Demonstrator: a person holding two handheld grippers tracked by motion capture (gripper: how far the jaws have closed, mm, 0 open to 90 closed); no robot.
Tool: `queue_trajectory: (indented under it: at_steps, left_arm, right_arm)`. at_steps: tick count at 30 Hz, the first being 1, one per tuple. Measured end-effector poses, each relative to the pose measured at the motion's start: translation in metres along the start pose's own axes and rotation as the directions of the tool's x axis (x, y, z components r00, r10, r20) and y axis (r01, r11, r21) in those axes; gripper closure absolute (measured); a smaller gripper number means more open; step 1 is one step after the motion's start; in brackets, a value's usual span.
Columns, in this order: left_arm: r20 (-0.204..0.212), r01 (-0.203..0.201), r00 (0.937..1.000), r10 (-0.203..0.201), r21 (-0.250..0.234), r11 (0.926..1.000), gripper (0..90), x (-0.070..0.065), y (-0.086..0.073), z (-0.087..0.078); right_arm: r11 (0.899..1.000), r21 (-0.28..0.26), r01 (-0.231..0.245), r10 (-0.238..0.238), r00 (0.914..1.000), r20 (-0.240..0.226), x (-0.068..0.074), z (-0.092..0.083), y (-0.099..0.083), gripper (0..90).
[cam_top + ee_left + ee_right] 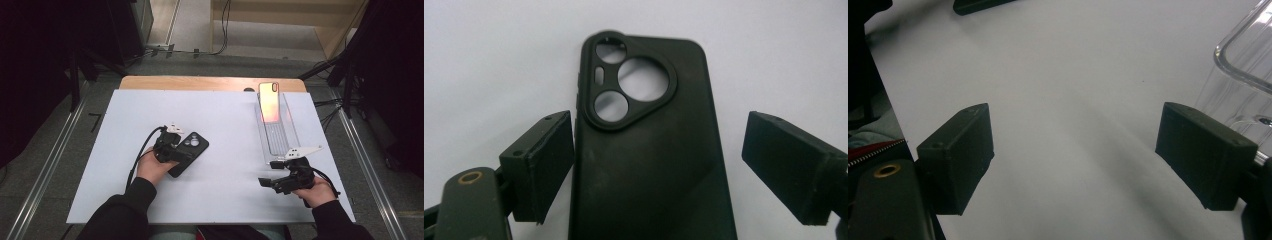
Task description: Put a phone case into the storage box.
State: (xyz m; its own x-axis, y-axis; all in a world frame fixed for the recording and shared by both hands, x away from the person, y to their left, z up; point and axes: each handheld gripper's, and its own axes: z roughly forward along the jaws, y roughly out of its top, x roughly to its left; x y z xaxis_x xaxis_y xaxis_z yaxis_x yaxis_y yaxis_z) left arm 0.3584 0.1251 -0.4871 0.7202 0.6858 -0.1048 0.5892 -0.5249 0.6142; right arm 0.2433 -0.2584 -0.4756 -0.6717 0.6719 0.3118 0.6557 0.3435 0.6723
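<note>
I take the clear stand [276, 131] at the right of the white mat [125, 150] as my landmark: a phone [269, 102] leans upright in its far end, screen glowing orange-pink, and it looks untouched. The black phone case [189, 153] lies flat on the mat well to the left of the stand, back up, with its camera cut-outs toward the far side. My left gripper [172, 150] sits at the near end of that case. In the left gripper view the case [649, 150] lies between my two jaws; one pad is at or just beside its edge, while the other stands clear of it, so the jaws are spread and I have no grip on it yet. My right gripper [267, 182] hangs just off the near end of the stand, jaws wide apart over bare mat, with the stand's clear wall [1243, 55] at the side of its view. As I judge it, the work is at its start: the case is not yet picked up, and closing on it, lifting it and bringing it to the phone remain.
</note>
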Motion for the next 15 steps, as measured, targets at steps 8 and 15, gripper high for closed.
queue_trajectory:
  at_steps: [8,15]
  left_arm:
    - [-0.022,-0.039,0.999,0.04,0.037,0.9986,12.4,-0.0008,-0.0062,0.0072]
    - [-0.057,-0.092,0.994,0.093,0.026,0.9954,11.6,-0.0057,-0.0105,0.0096]
  right_arm:
    - [1.0,0.001,0.003,-0.003,1.0,-0.002,0.0004,0.0003,0.0001,13.7]
    - [1.0,0.014,0.014,-0.014,0.9999,-0.006,0.001,0.0022,-0.0006,13.6]
